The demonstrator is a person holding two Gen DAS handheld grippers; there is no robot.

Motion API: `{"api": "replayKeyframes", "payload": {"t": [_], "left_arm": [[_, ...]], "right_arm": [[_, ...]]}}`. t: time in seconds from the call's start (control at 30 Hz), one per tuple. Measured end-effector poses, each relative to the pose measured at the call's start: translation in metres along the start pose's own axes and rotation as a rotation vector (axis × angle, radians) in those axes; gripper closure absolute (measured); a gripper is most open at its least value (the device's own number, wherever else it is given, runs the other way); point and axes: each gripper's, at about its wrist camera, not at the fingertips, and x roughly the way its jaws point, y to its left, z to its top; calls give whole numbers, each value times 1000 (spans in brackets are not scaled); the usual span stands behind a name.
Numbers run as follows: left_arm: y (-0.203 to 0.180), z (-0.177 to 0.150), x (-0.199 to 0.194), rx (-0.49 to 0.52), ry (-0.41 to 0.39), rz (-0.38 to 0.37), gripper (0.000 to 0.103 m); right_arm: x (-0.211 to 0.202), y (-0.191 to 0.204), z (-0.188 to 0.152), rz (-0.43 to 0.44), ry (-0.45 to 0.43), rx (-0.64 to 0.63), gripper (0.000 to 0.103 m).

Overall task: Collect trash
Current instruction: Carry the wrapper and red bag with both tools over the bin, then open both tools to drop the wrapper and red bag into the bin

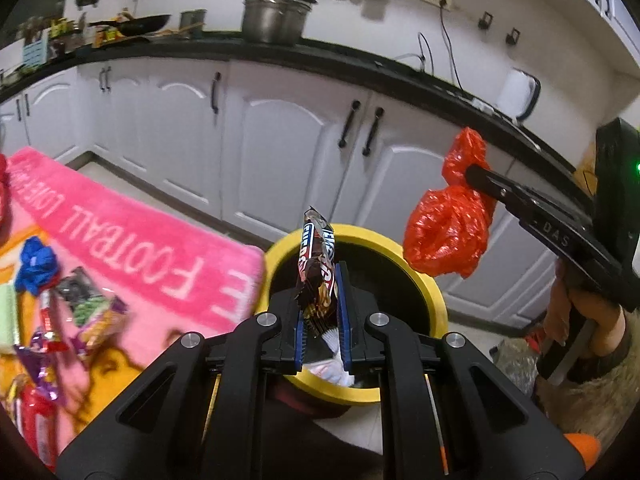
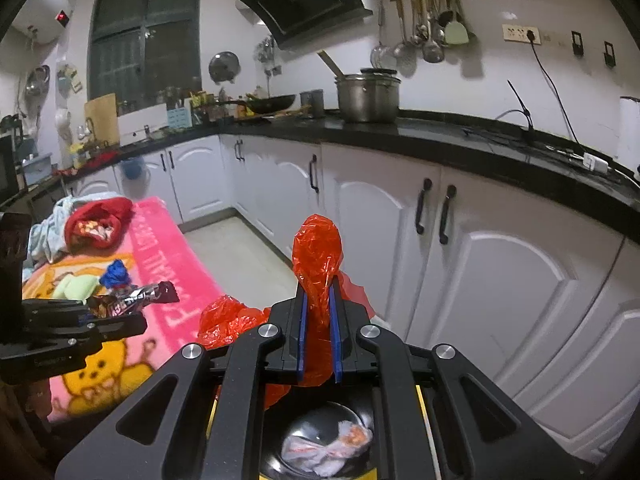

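- Progress: I judge the job midway. The bin (image 1: 434, 300), yellow-rimmed and black inside, already holds crumpled white trash (image 2: 326, 450) at its bottom.
- Left gripper (image 1: 322, 312): jaws pressed together, pinching one dark candy wrapper (image 1: 316, 268) that stands upright just over the bin's mouth.
- Right gripper (image 2: 318, 332): jaws pinching one red plastic bag (image 2: 318, 256). In the left view the bag hangs at about 2 o'clock from the bin's rim; the right view looks straight down into the bin.
- Neither piece is dropped yet; letting go of both looks like the step in hand.
- Left to collect, on the pink blanket (image 1: 132, 232) at 9 o'clock from the bin:
  - one blue crumpled scrap (image 1: 38, 264);
  - one pale green piece (image 2: 76, 286);
  - several bright wrappers (image 1: 86, 308), about four or five; blur stops an exact count;
  - one red pouch (image 2: 98, 222) at the far end, with small pieces in it; whether it counts as trash I cannot tell.
- Count: two grippers, two pieces held, one bin, one blanket.
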Motion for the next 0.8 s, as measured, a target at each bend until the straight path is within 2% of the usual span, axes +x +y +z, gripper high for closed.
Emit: {"api": "replayKeyframes", "payload": {"t": [0.37,0.8], "left_arm": [[-16,-16,54,32,105,-47,95],[-9,-39,102,23,214,-47,95]], "right_arm": [[27,-25,-23,-17,93,26,93],[67,-35,-40,9,172,33,91]]}}
